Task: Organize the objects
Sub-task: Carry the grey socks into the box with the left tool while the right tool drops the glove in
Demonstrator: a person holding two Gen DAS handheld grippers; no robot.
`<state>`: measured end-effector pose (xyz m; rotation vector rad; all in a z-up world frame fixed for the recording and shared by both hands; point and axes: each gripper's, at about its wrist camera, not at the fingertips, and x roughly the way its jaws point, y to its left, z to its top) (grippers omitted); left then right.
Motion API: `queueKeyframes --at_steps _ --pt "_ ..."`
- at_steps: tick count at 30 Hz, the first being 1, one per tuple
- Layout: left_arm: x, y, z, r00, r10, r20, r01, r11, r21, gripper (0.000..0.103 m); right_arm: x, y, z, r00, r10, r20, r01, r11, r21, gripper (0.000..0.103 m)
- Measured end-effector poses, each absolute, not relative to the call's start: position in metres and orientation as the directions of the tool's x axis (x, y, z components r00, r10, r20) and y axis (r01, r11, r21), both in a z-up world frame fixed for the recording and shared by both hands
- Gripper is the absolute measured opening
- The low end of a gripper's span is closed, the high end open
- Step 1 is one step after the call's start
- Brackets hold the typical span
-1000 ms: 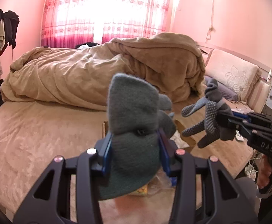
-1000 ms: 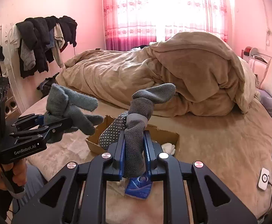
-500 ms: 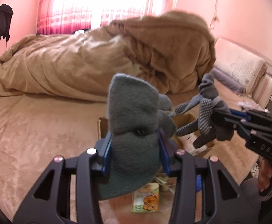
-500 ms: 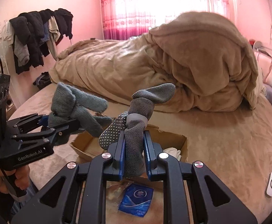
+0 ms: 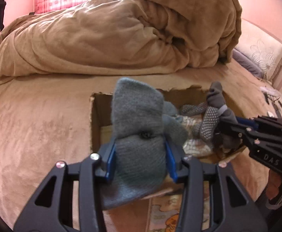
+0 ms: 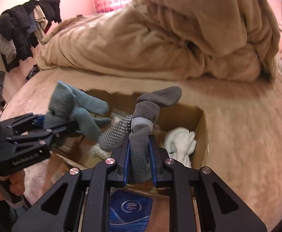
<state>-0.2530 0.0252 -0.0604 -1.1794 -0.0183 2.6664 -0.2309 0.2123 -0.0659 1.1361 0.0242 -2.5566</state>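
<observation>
My left gripper (image 5: 140, 154) is shut on a blue-grey knitted glove (image 5: 137, 119), whose fingers stick up and forward over an open cardboard box (image 5: 95, 119) on the bed. My right gripper (image 6: 139, 154) is shut on a dark grey glove with dotted grip fingers (image 6: 141, 133), held over the same box (image 6: 201, 127). In the left wrist view the right gripper (image 5: 226, 123) comes in from the right with the dotted glove (image 5: 210, 119) hanging into the box. In the right wrist view the left gripper (image 6: 61, 123) comes in from the left with the knitted glove (image 6: 77, 108).
White cloth (image 6: 181, 145) lies inside the box. A blue packet (image 6: 131, 210) and a printed packet (image 5: 166, 212) lie on the bed in front of the box. A heaped tan duvet (image 5: 111, 31) fills the back of the bed. Dark clothes (image 6: 21, 31) hang at the far left wall.
Both grippers have come down and forward with their gloves, from above the bed to right over the box. The box now fills the middle of both views. Grips look unchanged.
</observation>
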Motion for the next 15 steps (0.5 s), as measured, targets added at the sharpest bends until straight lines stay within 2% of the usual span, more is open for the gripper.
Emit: queueKeyframes --at_steps 3,6,10,12,13,14,15 --pt "-0.255 0.029 -0.063 -0.644 0.204 -0.738 -0.214 -0.973 -0.084 0.047 -0.235 0.213 -0.077 -0.604 -0.294 -0.741 0.304 -0.944 0.127 0.019" --pt "-0.254 0.036 -0.067 -0.637 0.193 -0.746 -0.228 -0.972 -0.057 0.055 -0.237 0.214 -0.083 -0.597 -0.282 -0.751 0.296 -0.948 0.121 0.019" --pt "-0.25 0.038 -0.064 -0.637 0.181 -0.749 -0.221 -0.974 -0.047 0.057 -0.235 0.213 -0.083 -0.596 -0.28 -0.753 0.302 -0.947 0.113 0.024" --pt "-0.247 0.037 -0.06 -0.64 0.168 -0.75 -0.204 -0.978 -0.045 0.058 -0.233 0.213 -0.081 -0.597 -0.287 -0.749 0.308 -0.944 0.116 0.037" --pt "-0.244 0.036 -0.056 -0.646 0.162 -0.746 -0.197 -0.98 -0.043 0.063 -0.231 0.214 -0.078 -0.6 -0.288 -0.746 0.309 -0.944 0.116 0.043" --pt "-0.241 0.034 -0.051 -0.656 0.161 -0.737 -0.192 -0.98 -0.043 0.074 -0.229 0.214 -0.075 -0.608 -0.285 -0.741 0.306 -0.945 0.112 0.053" --pt "-0.237 0.032 -0.045 -0.672 0.154 -0.725 -0.179 -0.983 -0.043 0.078 -0.226 0.214 -0.071 -0.616 -0.283 -0.735 0.304 -0.946 0.108 0.058"
